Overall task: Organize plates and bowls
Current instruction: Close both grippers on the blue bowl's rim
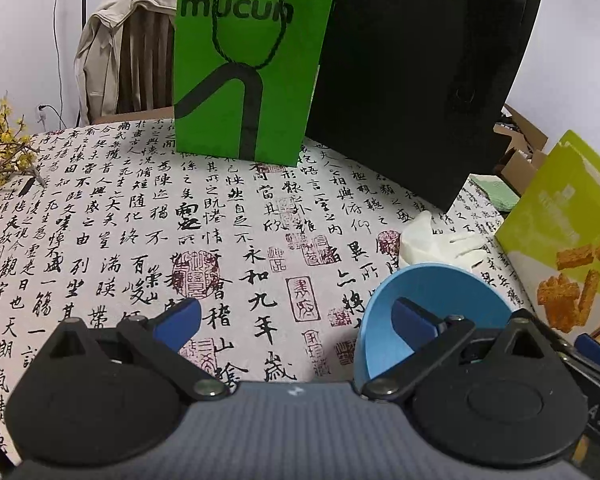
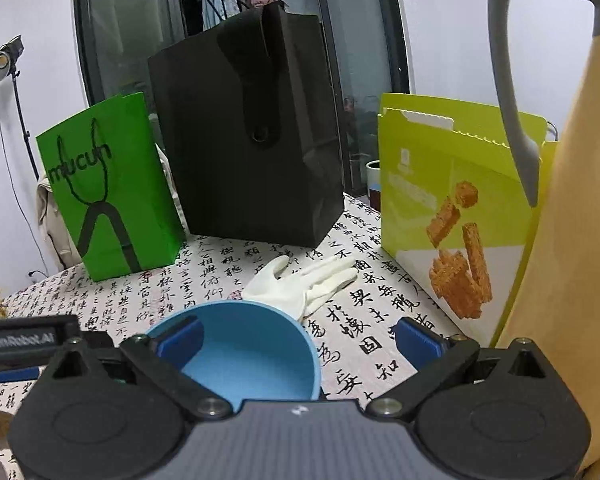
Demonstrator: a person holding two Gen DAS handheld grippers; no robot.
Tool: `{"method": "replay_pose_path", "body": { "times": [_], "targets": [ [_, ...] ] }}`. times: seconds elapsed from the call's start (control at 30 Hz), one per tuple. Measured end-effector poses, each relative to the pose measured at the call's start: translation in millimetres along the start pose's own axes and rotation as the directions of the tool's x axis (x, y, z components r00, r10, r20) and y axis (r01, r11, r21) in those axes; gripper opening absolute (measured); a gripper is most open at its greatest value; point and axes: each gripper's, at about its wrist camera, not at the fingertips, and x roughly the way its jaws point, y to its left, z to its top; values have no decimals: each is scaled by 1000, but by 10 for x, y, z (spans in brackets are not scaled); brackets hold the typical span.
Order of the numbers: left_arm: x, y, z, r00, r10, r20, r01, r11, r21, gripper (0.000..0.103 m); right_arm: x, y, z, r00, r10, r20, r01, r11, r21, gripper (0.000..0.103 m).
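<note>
Gripping the round light-blue plastic bowl [image 2: 240, 352], which sits near on the calligraphy-printed tablecloth [image 1: 140, 220], requires straddling its rim squarely, since left gripper [image 1: 296, 316] and right gripper [image 2: 298, 338] both gape wide, empty.

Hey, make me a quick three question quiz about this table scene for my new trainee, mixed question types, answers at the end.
1. True or false: the blue bowl lies upside down on the tablecloth.
2. Multiple choice: what lies just beyond the bowl in the right wrist view? A) a spoon B) a white glove C) a plate
3. Short answer: which two bags stand side by side at the far side of the table?

Key:
1. False; its hollow inside faces the cameras.
2. B
3. The green paper bag and the black paper bag.

Both the left gripper and right gripper are open.
</note>
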Motion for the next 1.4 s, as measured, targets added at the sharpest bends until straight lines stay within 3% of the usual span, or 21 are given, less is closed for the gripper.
{"method": "replay_pose_path", "body": {
  "times": [0.17,0.37,0.8,0.97,1.07,1.23,1.4],
  "targets": [
    [78,-53,-38,1000,14,4,-14,1000,21,103,84,-5,-3,1000,-16,-25,16,1000,-7,97],
    [155,-121,-93,1000,20,-4,-20,999,42,103,143,7,-24,998,-19,-54,19,1000,-15,81],
    [214,-214,-193,1000,19,-10,-18,996,86,99,247,4,-64,996,-17,-89,16,1000,-15,71],
    [239,-258,-229,1000,17,-14,-16,996,93,90,280,-13,-75,995,-8,-104,7,1000,-4,62],
    [244,-287,-245,1000,17,-16,-16,994,108,82,310,-15,-81,993,-1,-117,1,1000,-1,52],
    [257,-316,-260,1000,20,-15,-18,992,122,78,311,-16,-92,993,-3,-122,3,1000,2,48],
    [277,-338,-279,1000,15,-25,-11,990,137,68,324,-20,-98,991,-1,-131,1,1000,3,38]
  ]
}}
